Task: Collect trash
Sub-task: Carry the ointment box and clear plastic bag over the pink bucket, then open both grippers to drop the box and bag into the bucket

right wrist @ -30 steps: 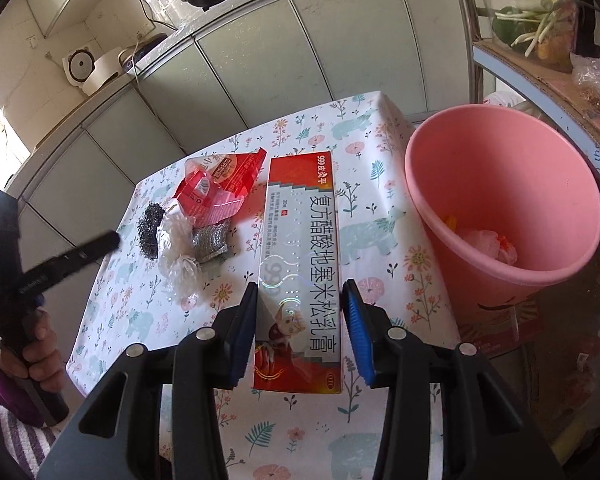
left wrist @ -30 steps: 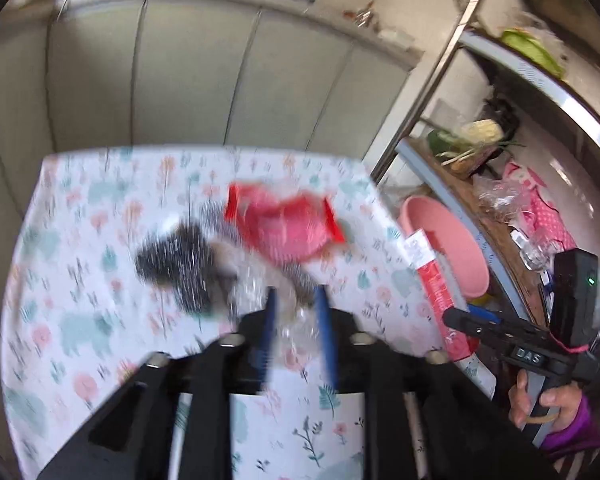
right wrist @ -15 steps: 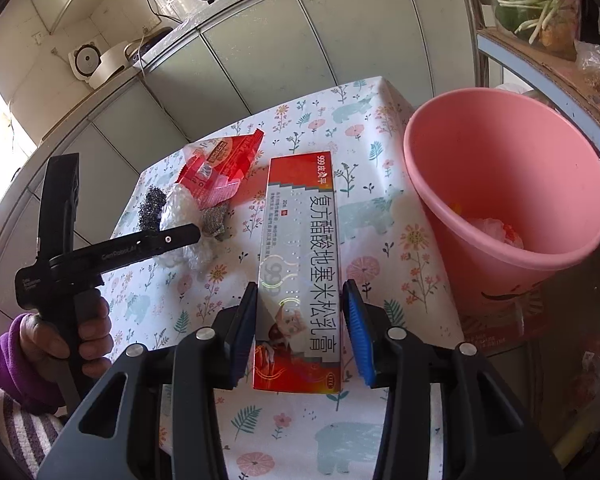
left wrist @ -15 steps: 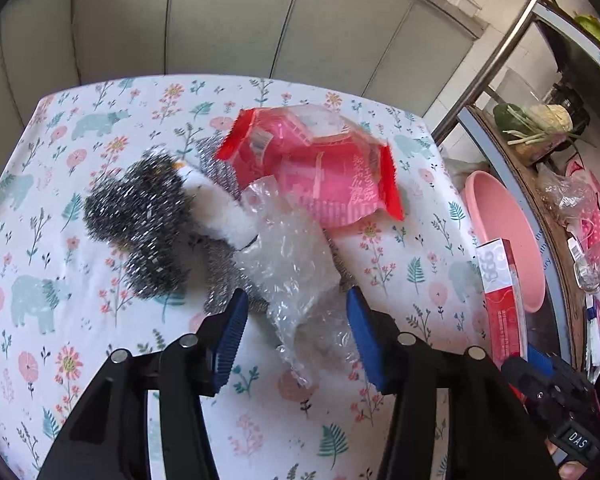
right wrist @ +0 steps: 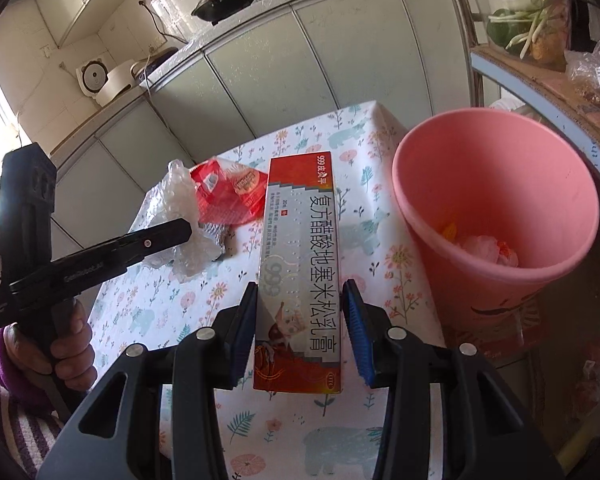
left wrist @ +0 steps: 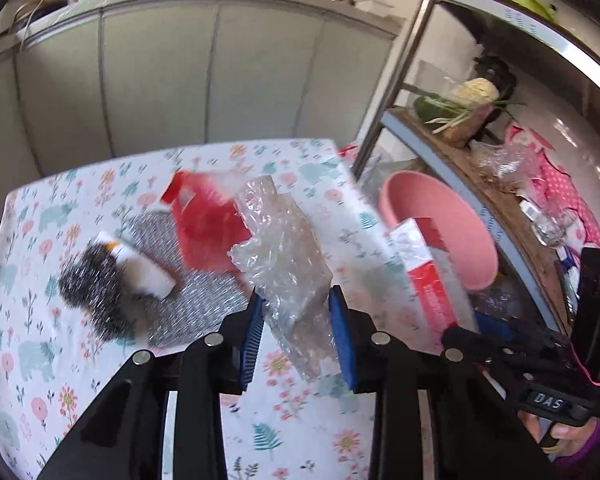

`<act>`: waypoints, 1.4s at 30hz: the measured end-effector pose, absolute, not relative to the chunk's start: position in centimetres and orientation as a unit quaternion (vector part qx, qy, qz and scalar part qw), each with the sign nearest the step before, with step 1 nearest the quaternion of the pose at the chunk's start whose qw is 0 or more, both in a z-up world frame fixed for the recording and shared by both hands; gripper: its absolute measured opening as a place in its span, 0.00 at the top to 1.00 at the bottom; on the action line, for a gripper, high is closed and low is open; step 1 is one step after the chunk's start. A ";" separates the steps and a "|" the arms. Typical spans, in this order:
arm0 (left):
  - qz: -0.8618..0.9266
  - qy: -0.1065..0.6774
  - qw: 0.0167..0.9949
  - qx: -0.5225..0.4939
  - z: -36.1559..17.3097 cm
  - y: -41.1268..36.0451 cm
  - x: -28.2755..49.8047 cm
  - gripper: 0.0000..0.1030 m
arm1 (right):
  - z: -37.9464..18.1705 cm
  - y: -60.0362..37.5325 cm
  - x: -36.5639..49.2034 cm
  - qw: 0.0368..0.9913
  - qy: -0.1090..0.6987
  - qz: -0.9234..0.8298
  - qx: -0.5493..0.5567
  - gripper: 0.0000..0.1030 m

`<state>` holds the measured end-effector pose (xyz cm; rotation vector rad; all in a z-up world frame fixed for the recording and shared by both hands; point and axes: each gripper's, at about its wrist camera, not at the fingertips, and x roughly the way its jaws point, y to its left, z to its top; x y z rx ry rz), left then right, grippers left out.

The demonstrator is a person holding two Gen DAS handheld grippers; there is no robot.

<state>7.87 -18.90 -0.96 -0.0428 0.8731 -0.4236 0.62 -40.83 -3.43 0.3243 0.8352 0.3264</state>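
Only right-wrist view shows trash inside pink bin (right wrist: 500, 184). Left gripper (left wrist: 296, 320) closing on crinkled clear plastic wrap (left wrist: 288, 248); right gripper (right wrist: 300, 316) clamped on red-white box (right wrist: 300, 264).

steel scourer (left wrist: 88, 300) and tablecloth (left wrist: 40, 240) motion-blurred

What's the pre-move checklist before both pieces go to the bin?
1. Left hand-held gripper on the clear plastic wrap: jaws closing, wrap between them, ok.
2. Wrap lifted off the tablecloth: ok.
3. Right hand-held gripper on the medicine box: box between the jaws, pad contact cannot tell.
4. Pink bin has room: ok.
5. Red wrapper and steel wool cleared: not ok.
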 end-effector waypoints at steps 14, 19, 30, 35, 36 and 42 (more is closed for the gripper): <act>-0.305 0.344 0.888 0.012 2.4 -26.6 8.5 0.69 | -0.8 -47.1 1.3 0.922 0.345 0.054 0.168 0.58; -0.326 0.332 0.885 0.010 2.1 -30.1 10.0 0.69 | -0.8 -49.6 2.3 0.931 0.324 0.000 0.165 0.58; -0.339 0.356 0.870 0.047 -2.0 -36.6 12.6 0.68 | -4.5 -52.9 5.0 0.918 0.349 -0.061 0.180 0.58; -0.341 0.383 0.857 0.050 -4.0 -38.1 14.1 0.67 | -5.8 -53.4 5.7 0.912 0.359 -0.074 0.184 0.58; -0.342 0.388 0.854 0.048 -4.2 -38.3 14.3 0.67 | -5.9 -53.6 5.9 0.911 0.360 -0.076 0.186 0.58; -0.342 0.401 0.848 0.049 -4.7 -38.7 14.7 0.60 | -6.9 -53.9 6.6 0.904 0.376 -0.085 0.187 0.57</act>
